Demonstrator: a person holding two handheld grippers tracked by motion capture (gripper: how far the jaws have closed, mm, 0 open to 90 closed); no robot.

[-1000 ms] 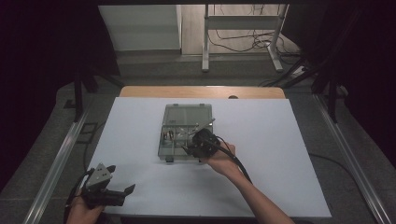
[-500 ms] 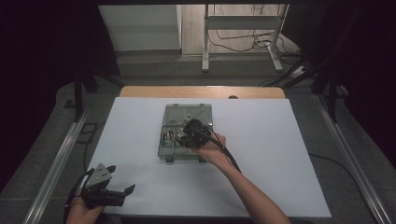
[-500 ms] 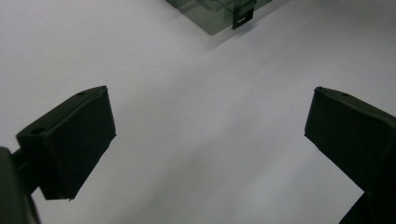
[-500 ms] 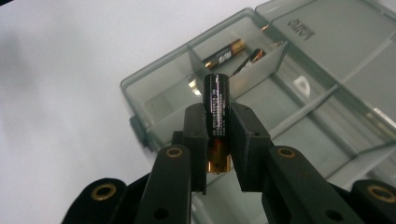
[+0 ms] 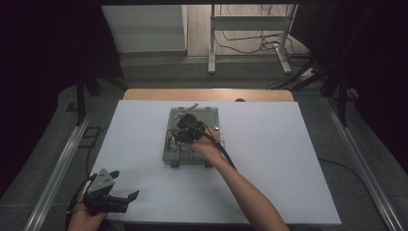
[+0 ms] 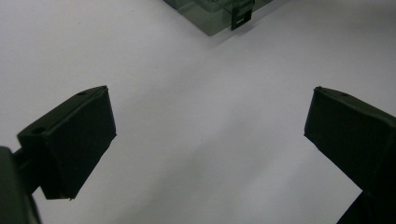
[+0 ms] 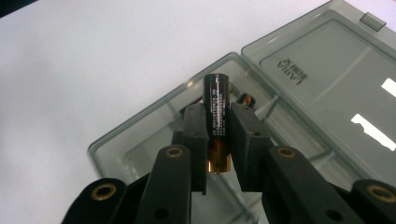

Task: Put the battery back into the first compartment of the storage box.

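My right claw [image 7: 218,135] is clamped on a black cylindrical battery with a copper-coloured end [image 7: 217,116], its long axis running along the jaws, directly over the open smoky-grey clear plastic case [image 7: 154,135] on the white table [image 5: 288,144]. The case lies below the battery; my right hand is nearer. My left claw [image 6: 210,149] stands wide and empty near the table's front corner. The right gripper view shows the grip and the case's compartments; the high view [image 5: 185,129] shows the case lying mid-table.

I see the open plastic case [image 5: 192,137] lying mid-table on the white sheet [image 5: 288,159]. My right gripper [image 7: 218,130] hangs over it, battery [image 7: 217,112] between its jaws; my left gripper [image 5: 108,195] sits at the near-left corner.
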